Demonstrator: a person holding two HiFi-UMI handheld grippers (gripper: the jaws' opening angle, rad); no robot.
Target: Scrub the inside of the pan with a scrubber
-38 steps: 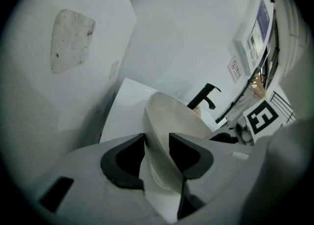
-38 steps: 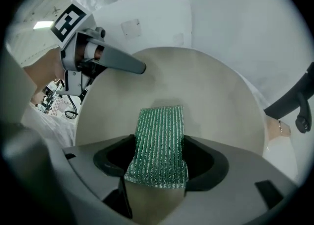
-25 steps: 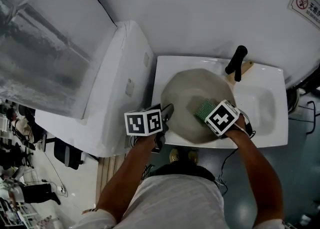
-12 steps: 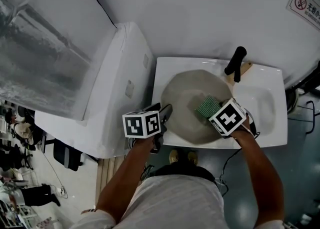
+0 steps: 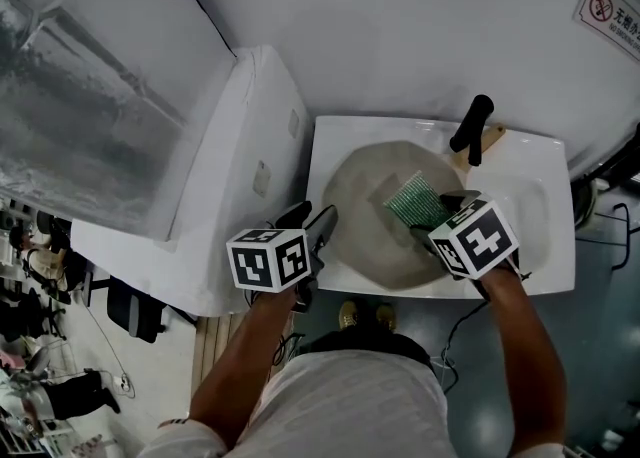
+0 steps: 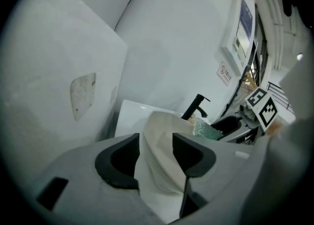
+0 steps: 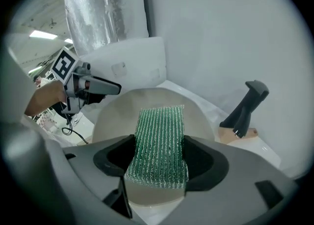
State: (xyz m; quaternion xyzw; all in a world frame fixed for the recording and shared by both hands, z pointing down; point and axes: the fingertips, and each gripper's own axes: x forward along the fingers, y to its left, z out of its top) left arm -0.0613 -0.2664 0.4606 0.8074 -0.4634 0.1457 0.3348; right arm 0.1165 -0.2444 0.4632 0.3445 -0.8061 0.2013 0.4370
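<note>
Presently, green scrubber (image 7: 159, 140) was held pinched between pads of right claw (image 7: 159, 159), just above cream pan (image 5: 365, 221). Scrubber was judged a soft, light, springy mesh, best taken across its near end. Pan was judged stiff, smooth and likely slippery; its rim was judged the surest hold. Left claw (image 6: 156, 154) jaws had just been opening and stood wide apart, pan rim between them but unpressed. Pan lay in white sink (image 5: 530, 281); nothing was seen inside pan.

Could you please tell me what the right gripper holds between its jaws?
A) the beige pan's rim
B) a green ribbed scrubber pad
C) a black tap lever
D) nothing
B: in its own view, the right gripper has both jaws pressed against the green ribbed scrubber pad.
</note>
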